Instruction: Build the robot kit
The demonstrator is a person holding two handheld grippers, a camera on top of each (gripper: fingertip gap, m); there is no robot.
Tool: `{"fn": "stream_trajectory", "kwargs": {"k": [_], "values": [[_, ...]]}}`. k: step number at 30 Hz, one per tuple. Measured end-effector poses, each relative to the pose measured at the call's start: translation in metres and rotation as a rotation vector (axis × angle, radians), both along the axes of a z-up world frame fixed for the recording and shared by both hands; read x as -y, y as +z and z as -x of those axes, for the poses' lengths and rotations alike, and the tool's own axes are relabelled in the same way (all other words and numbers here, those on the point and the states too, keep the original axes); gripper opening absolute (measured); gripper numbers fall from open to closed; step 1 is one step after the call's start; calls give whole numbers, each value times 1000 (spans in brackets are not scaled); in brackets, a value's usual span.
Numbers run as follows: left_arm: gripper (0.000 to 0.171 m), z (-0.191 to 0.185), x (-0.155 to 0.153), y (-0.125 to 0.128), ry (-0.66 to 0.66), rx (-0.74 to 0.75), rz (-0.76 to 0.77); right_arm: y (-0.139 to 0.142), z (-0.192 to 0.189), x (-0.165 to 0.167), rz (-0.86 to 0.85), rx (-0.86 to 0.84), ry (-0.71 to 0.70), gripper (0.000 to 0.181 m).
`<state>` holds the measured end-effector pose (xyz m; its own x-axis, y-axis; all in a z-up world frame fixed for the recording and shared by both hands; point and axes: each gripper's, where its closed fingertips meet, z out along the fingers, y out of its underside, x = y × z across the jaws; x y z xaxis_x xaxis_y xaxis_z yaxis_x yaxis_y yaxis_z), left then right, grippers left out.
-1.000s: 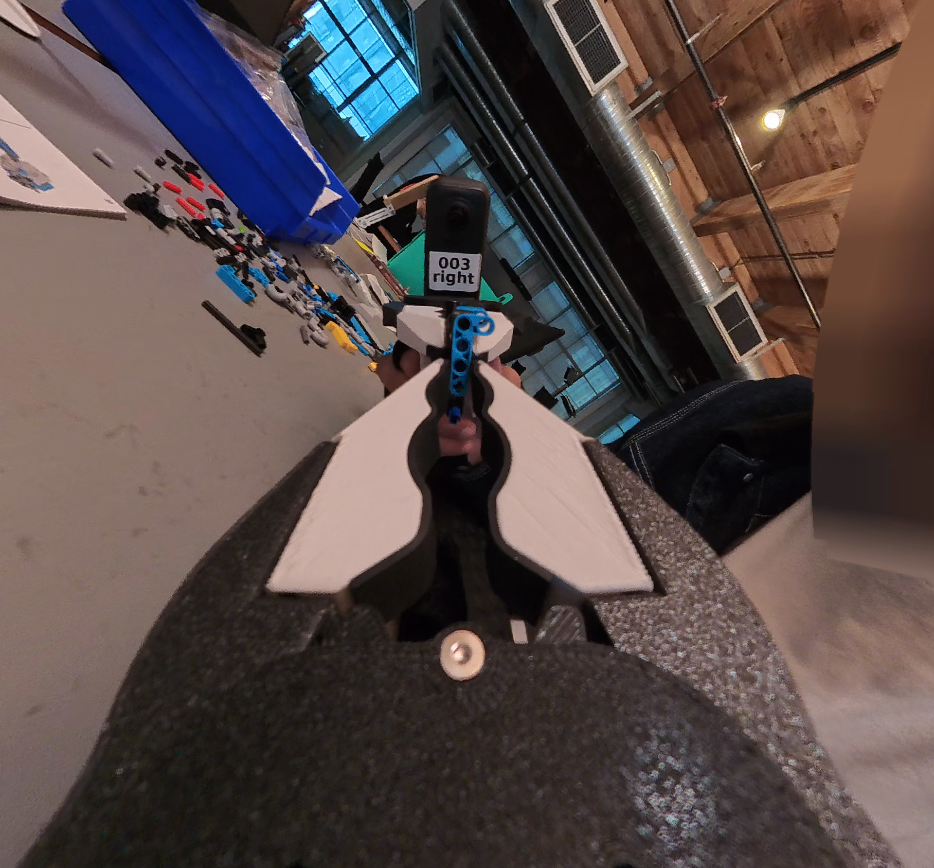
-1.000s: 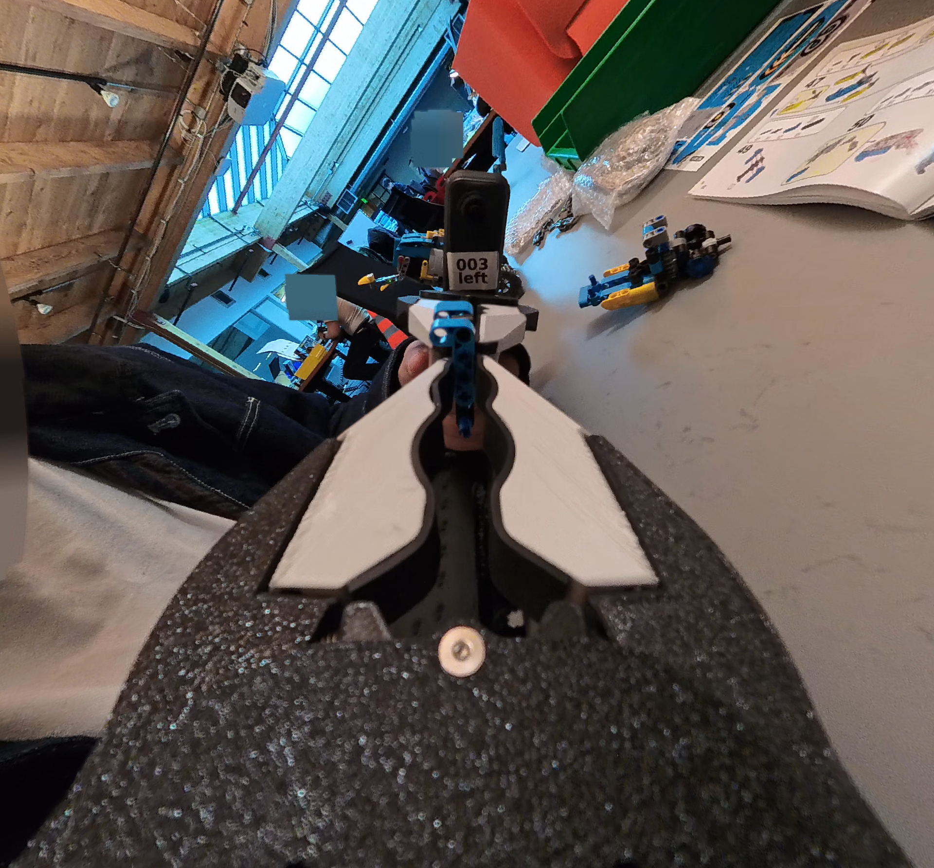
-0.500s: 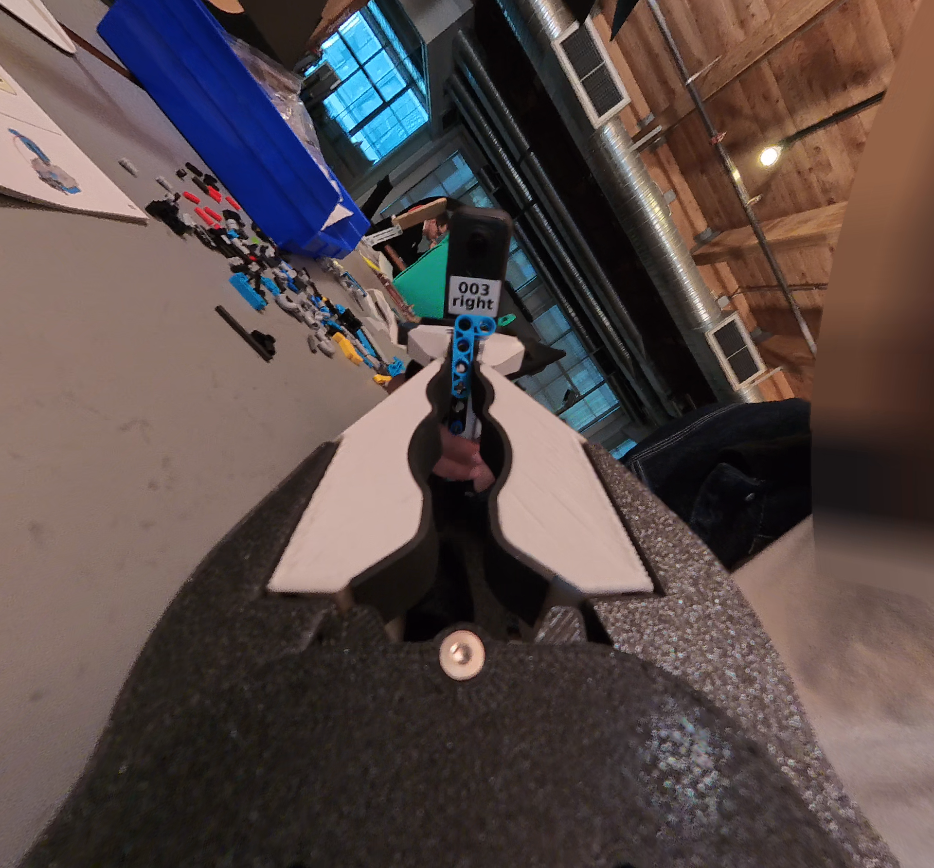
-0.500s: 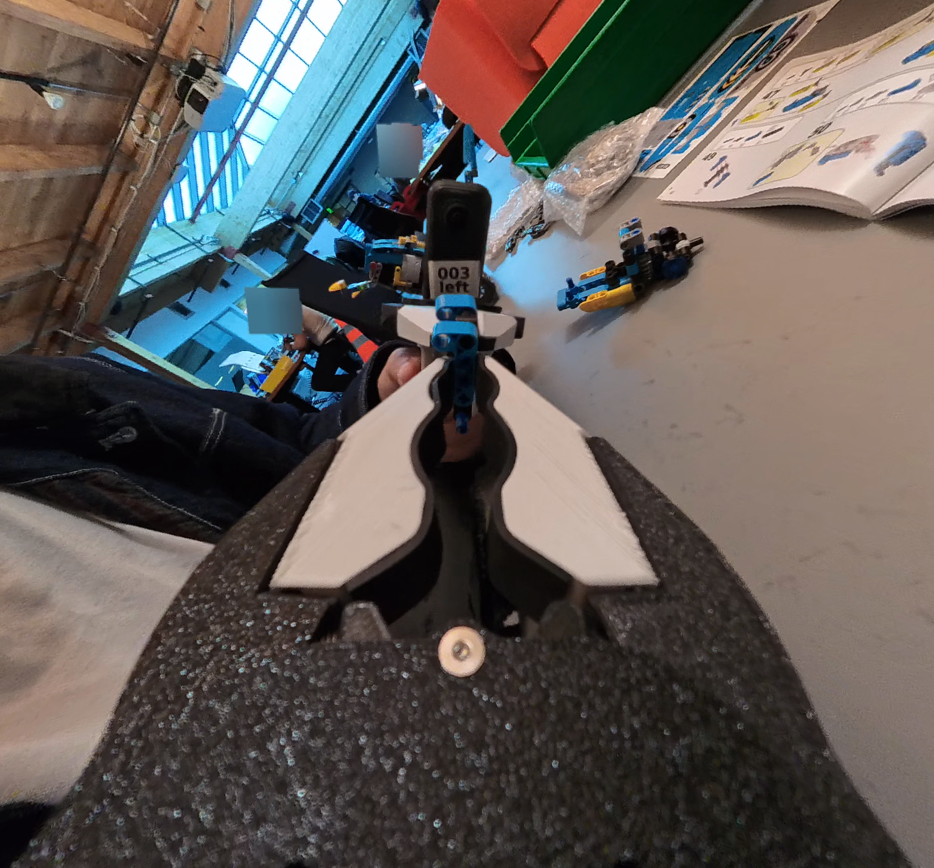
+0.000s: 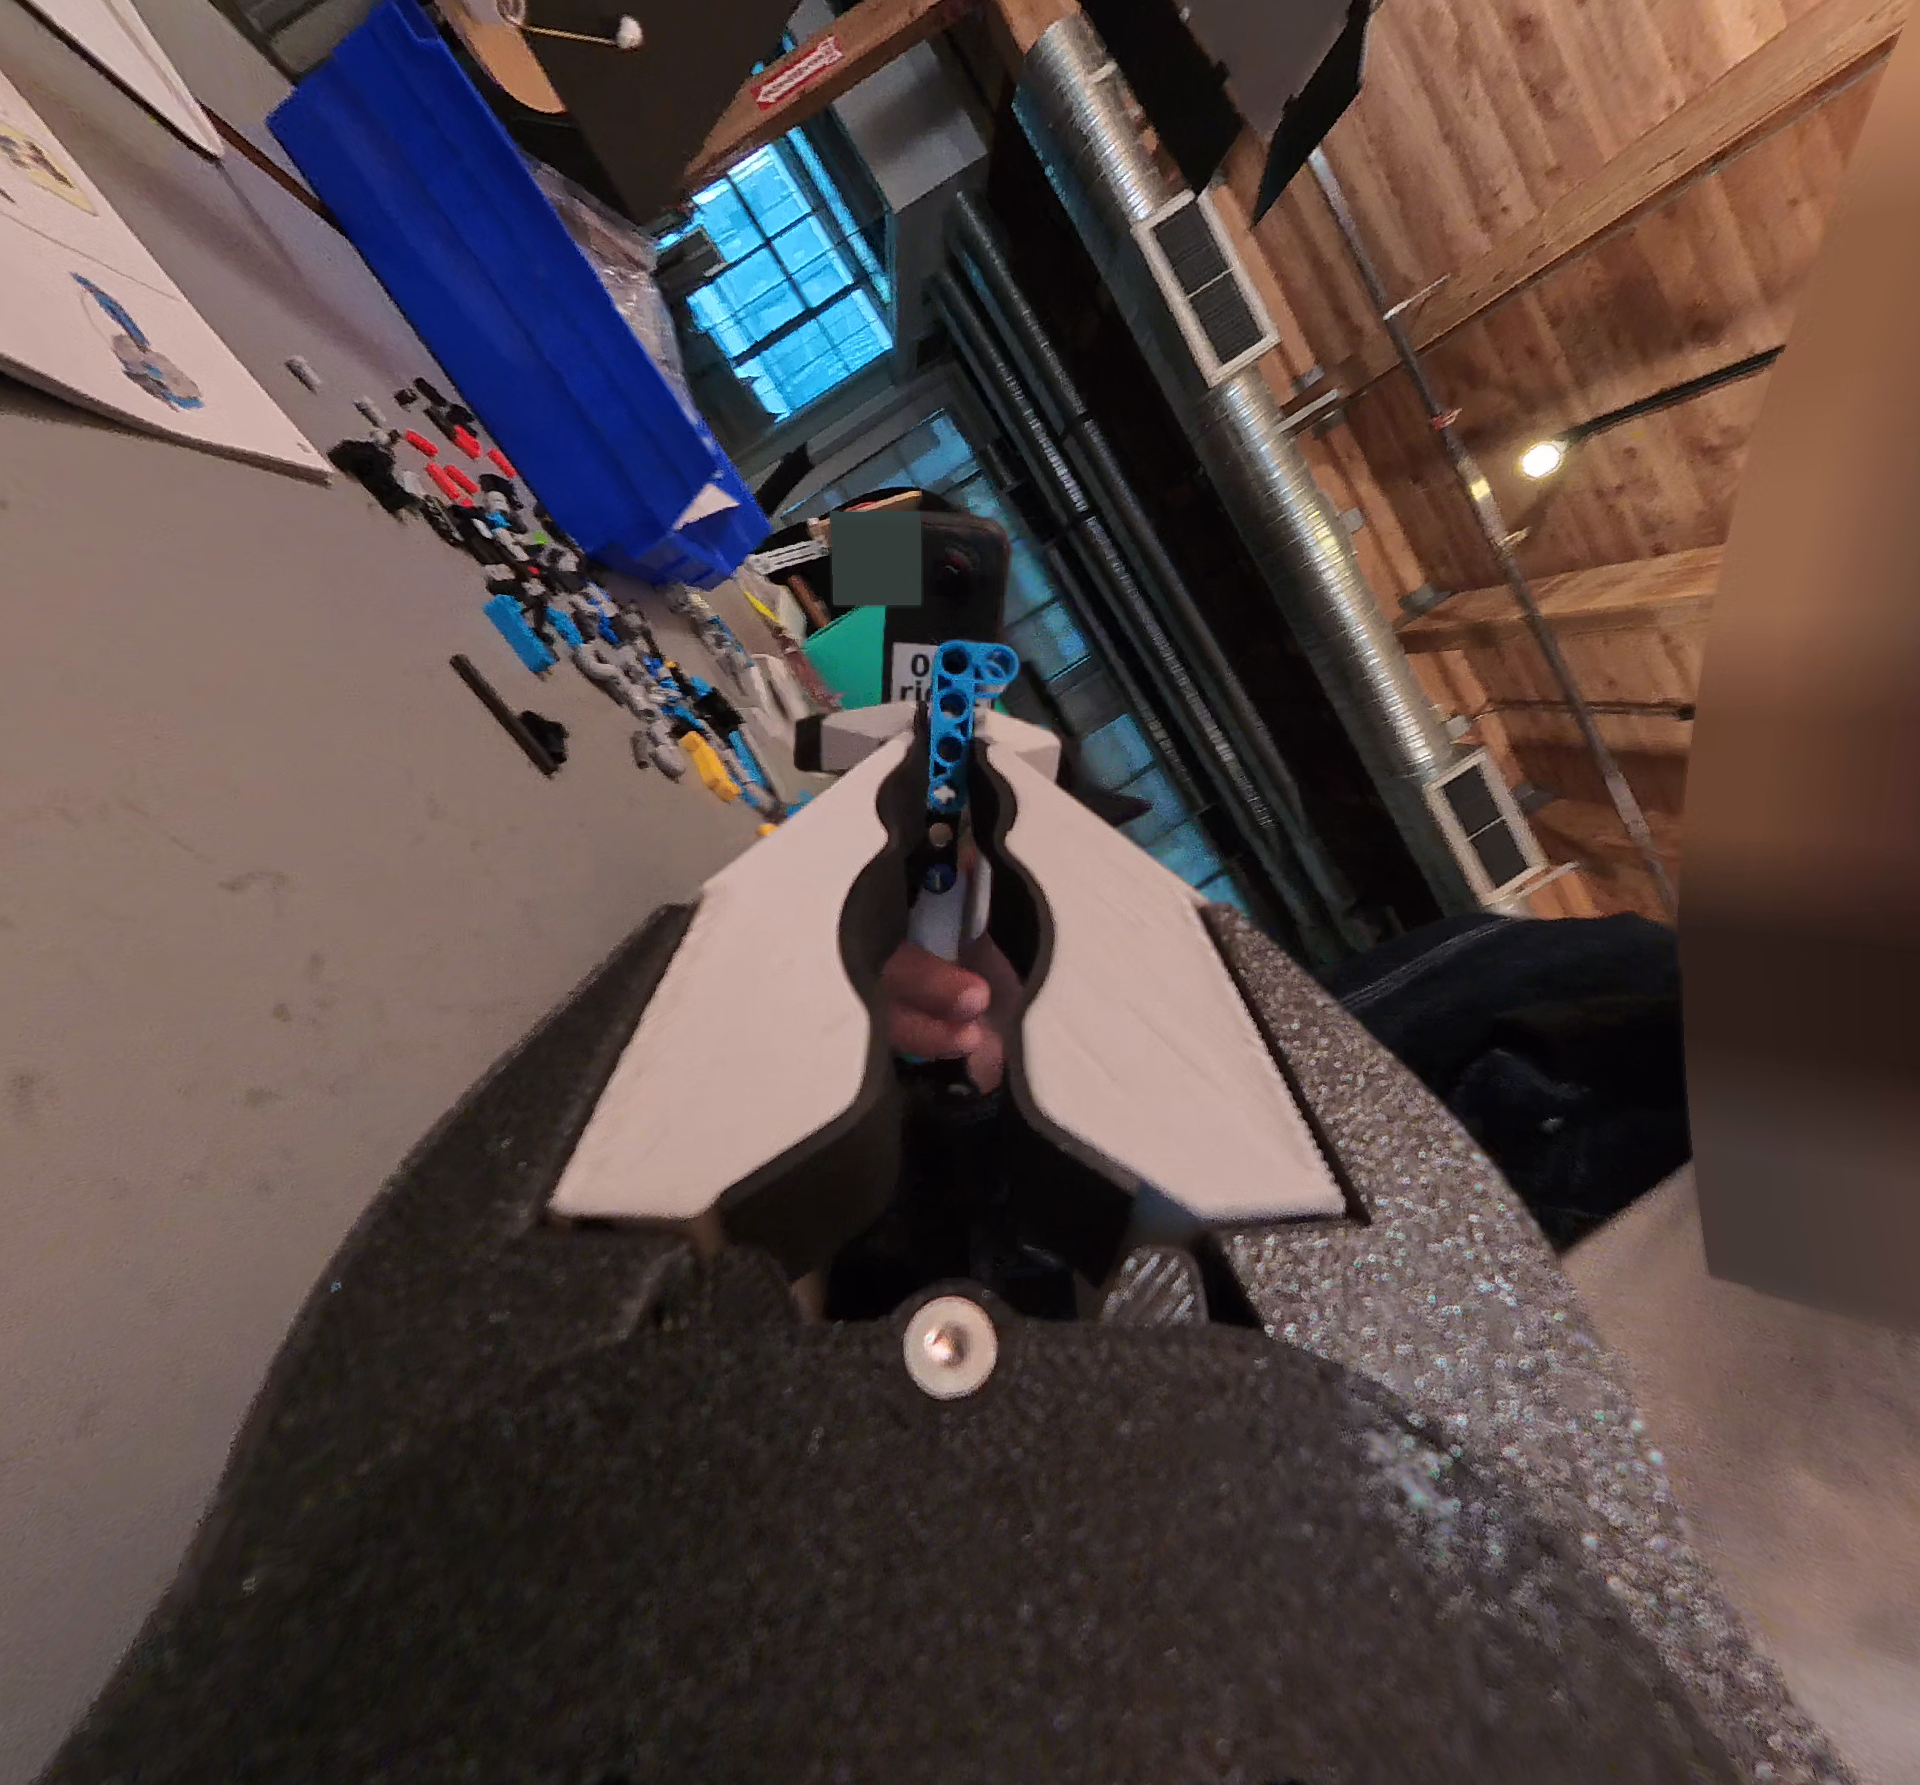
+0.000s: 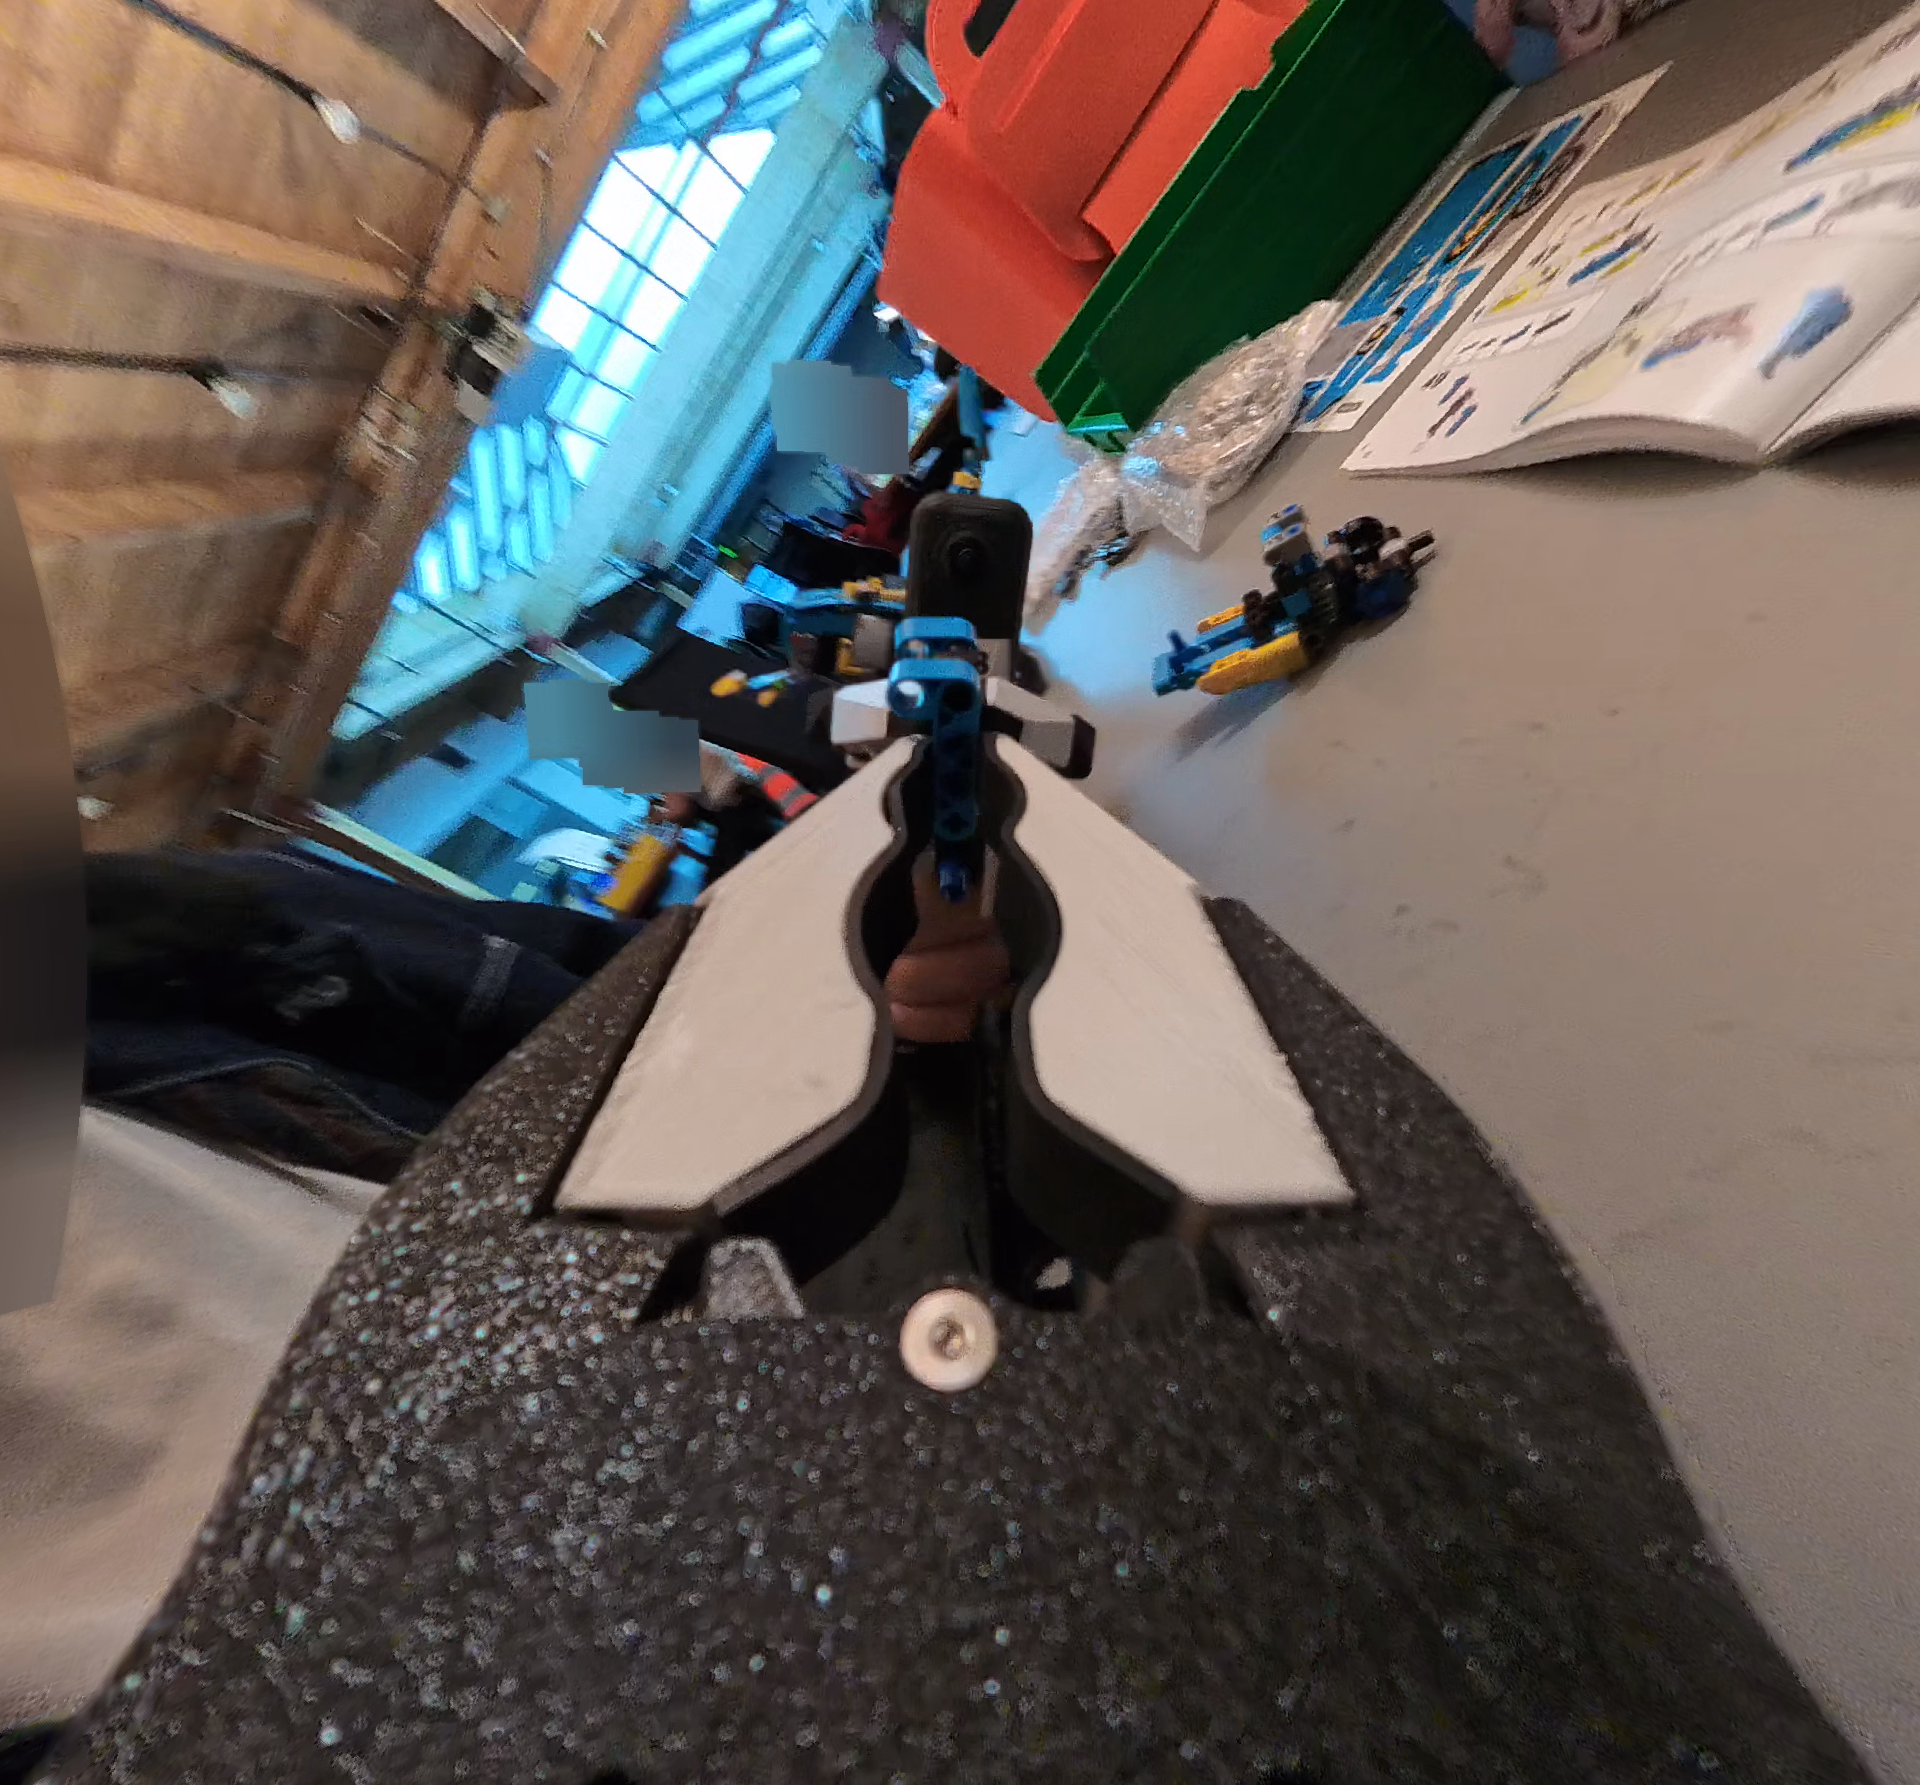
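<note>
My left gripper (image 5: 951,748) is shut on a blue perforated toy beam (image 5: 958,712) that stands up between its white fingertips. My right gripper (image 6: 954,748) is shut on the same kind of blue beam (image 6: 948,759), which has a blue connector on its top end. The two grippers face each other tip to tip above the grey table (image 5: 208,904). The right gripper's white fingers (image 5: 847,740) show just behind the beam in the left wrist view. The left gripper's fingers (image 6: 1044,727) show behind it in the right wrist view. A hand shows behind each pair of jaws.
A blue bin (image 5: 499,301), several loose small parts (image 5: 582,592), a black axle (image 5: 504,712) and a printed sheet (image 5: 104,333) lie on the left. A small blue and yellow model (image 6: 1288,613), an open booklet (image 6: 1662,281), plastic bags (image 6: 1195,447), a green bin (image 6: 1278,177) and an orange box (image 6: 1049,135) lie on the right. The grippers are tip to tip, or close to it.
Both grippers have stayed shut on the blue beam and tipped a little. The opposite gripper sits closer in each view, and the beam reaches higher against it.
</note>
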<state>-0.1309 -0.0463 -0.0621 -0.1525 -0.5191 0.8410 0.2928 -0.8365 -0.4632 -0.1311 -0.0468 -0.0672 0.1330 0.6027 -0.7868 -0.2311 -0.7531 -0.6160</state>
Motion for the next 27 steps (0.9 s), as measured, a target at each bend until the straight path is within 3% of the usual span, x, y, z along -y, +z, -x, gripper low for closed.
{"fn": "stream_trajectory", "kwargs": {"k": [2,5,9,13,16,19,22,24,27], "values": [[7,-1,-1,0,28,-75,-86,-1,-2,-3,52,-54,15,6],[25,-7,7,1,35,-147,-190,16,-7,-6,3,-124,-14,6],[14,-8,10,6,48,-152,-243,12,-1,-4,-46,-64,-17,7],[8,-11,12,0,84,-260,-338,12,6,-3,-71,-58,-9,7],[7,-5,-1,-14,218,-474,-485,0,6,-12,-6,-29,-53,12],[7,7,-19,-30,387,-768,-651,-2,6,-18,-12,-5,-124,32],[7,12,-24,-28,480,-883,-756,-8,14,-22,-50,66,-211,50],[7,13,-24,-27,513,-938,-812,-12,18,-25,-58,100,-257,51],[7,12,-23,-28,544,-1017,-896,-2,23,-25,-29,1,-257,50]]}}
